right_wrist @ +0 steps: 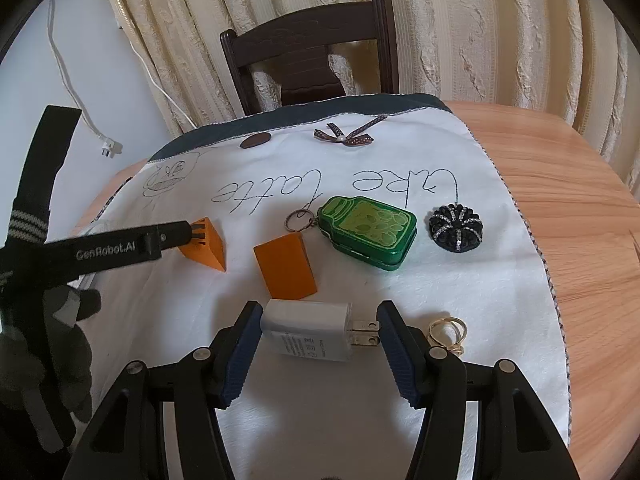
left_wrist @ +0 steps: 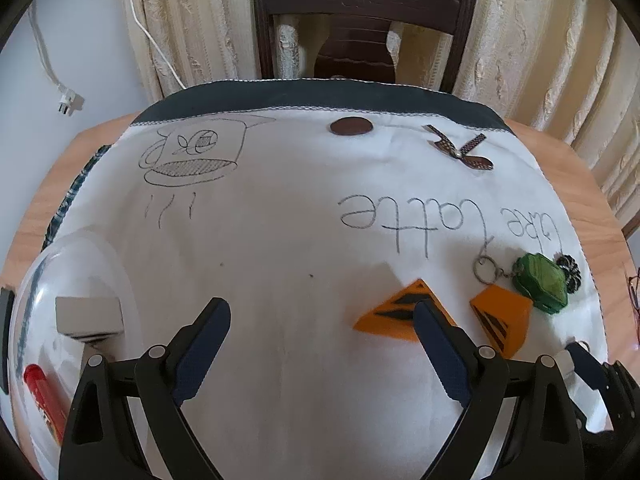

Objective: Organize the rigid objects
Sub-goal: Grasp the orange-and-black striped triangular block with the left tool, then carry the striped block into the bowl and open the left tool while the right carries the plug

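A white charger plug (right_wrist: 312, 334) lies on the white cloth (right_wrist: 440, 280), and my right gripper (right_wrist: 319, 322) is shut on it end to end, one finger on the body and one on the prongs. My left gripper (left_wrist: 322, 312) is open just above the cloth. Its right finger overlaps an orange wedge block (left_wrist: 394, 316), which also shows in the right wrist view as the wedge block (right_wrist: 206, 246). A second orange block (right_wrist: 285, 266) lies between the wedge and the charger. On the left stands a clear container (left_wrist: 36, 280) holding a white block (left_wrist: 88, 314) and a red item (left_wrist: 42, 396).
A green tin (right_wrist: 368, 232) on a keyring, a black beaded ornament (right_wrist: 456, 228) and a gold ring (right_wrist: 448, 332) lie on the cloth's right half. The round wooden table (right_wrist: 568, 184) has a dark chair (right_wrist: 308, 52) behind it, with curtains beyond. A gloved hand (right_wrist: 48, 340) is at the left.
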`<state>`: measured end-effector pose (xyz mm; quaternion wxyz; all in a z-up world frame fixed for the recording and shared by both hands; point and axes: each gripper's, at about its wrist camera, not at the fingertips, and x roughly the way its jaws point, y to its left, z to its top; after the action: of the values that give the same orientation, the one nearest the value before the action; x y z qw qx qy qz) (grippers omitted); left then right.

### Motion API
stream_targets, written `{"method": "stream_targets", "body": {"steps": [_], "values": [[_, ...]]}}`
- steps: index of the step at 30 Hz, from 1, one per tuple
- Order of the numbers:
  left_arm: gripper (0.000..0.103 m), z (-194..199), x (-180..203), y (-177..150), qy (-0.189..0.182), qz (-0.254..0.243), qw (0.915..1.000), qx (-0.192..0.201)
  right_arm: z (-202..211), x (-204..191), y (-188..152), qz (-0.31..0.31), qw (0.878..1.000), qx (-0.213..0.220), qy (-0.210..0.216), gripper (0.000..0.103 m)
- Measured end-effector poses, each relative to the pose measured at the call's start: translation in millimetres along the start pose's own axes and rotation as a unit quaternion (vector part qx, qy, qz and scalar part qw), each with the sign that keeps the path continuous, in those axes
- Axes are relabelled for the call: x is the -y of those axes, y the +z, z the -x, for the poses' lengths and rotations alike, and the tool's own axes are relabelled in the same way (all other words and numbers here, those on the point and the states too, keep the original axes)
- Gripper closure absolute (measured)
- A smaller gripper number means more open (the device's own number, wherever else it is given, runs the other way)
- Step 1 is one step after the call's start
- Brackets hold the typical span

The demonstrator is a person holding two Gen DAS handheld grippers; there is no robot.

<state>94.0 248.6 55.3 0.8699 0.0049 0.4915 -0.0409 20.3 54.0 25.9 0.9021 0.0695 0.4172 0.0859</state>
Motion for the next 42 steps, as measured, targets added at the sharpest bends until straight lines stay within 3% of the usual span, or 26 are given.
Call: {"method": "stream_targets", "body": {"steps": [7, 16, 24, 42], "values": [[0.009, 3.4, 27.5, -8.0, -0.015, -0.042, 0.9990, 0.006, 0.4, 0.3, 0.0, -0.002, 1.000, 0.000, 0.000, 0.041], [0.011, -17.4, 35.2, -8.2, -0.004, -0.051, 0.9987, -0.004, 0.9, 1.8, -0.7, -0.003, 1.000, -0.001, -0.001, 0.041], [0.043, -21.0, 40.9, -10.8, -0.029, -0.064, 0.9975, -0.007, 1.0, 2.1, -2.7, 0.002, 1.000, 0.001, -0.003, 0.041], [0.043, 12.6, 25.8, -11.5, -0.020, -0.042, 0.9983, 0.036, 5.5, 0.4, -3.5, 0.007, 1.000, 0.014, 0.002, 0.041]]}}
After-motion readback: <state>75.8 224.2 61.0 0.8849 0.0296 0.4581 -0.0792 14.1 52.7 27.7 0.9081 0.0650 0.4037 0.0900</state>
